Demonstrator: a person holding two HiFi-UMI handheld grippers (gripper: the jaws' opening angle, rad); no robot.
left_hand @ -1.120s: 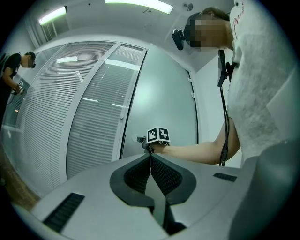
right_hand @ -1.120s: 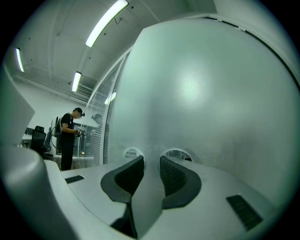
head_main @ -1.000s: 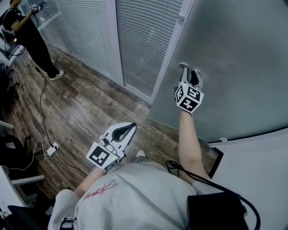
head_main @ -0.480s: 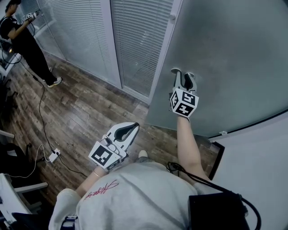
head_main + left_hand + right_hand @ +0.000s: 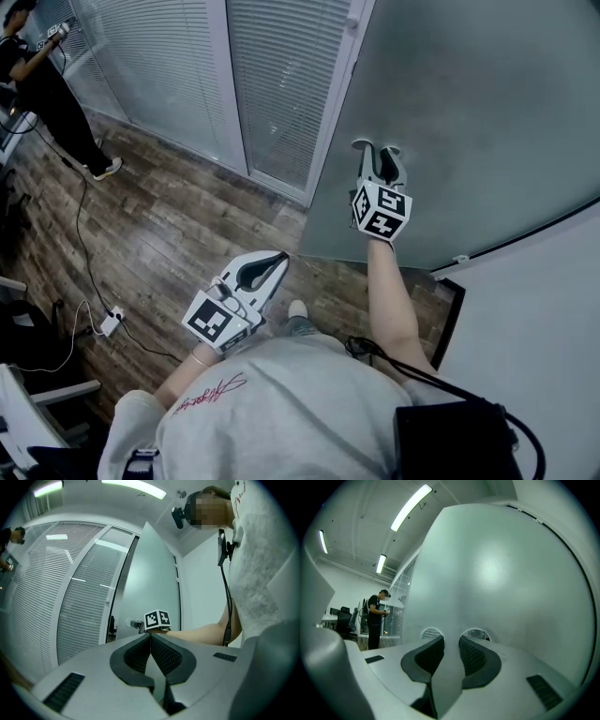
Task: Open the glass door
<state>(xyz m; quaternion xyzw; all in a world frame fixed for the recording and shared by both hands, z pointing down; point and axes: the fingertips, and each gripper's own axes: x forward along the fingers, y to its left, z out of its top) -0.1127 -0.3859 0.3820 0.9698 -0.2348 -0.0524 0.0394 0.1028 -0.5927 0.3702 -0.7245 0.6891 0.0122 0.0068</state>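
Observation:
The frosted glass door (image 5: pixel 478 103) stands ajar, its free edge (image 5: pixel 330 141) swung away from the white wall. My right gripper (image 5: pixel 377 147) reaches out level and its two fingertips rest against the door's face. Its jaws stand apart with nothing between them; in the right gripper view (image 5: pixel 451 639) two clear round spots show on the glass at the tips. My left gripper (image 5: pixel 279 259) hangs low by my body, shut and empty, pointing toward the door (image 5: pixel 157 578). In the left gripper view its jaws (image 5: pixel 150 635) meet.
Glass partitions with white blinds (image 5: pixel 178 66) run along the far side past a grey post (image 5: pixel 230 84). Another person (image 5: pixel 47 89) stands at the upper left. A cable and power strip (image 5: pixel 111 322) lie on the wood floor (image 5: pixel 178 225). A white wall (image 5: pixel 544 356) is at the right.
The door has swung a little further open. My right gripper followed it, shifting left in the head view. My left gripper drifted slightly forward, still shut.

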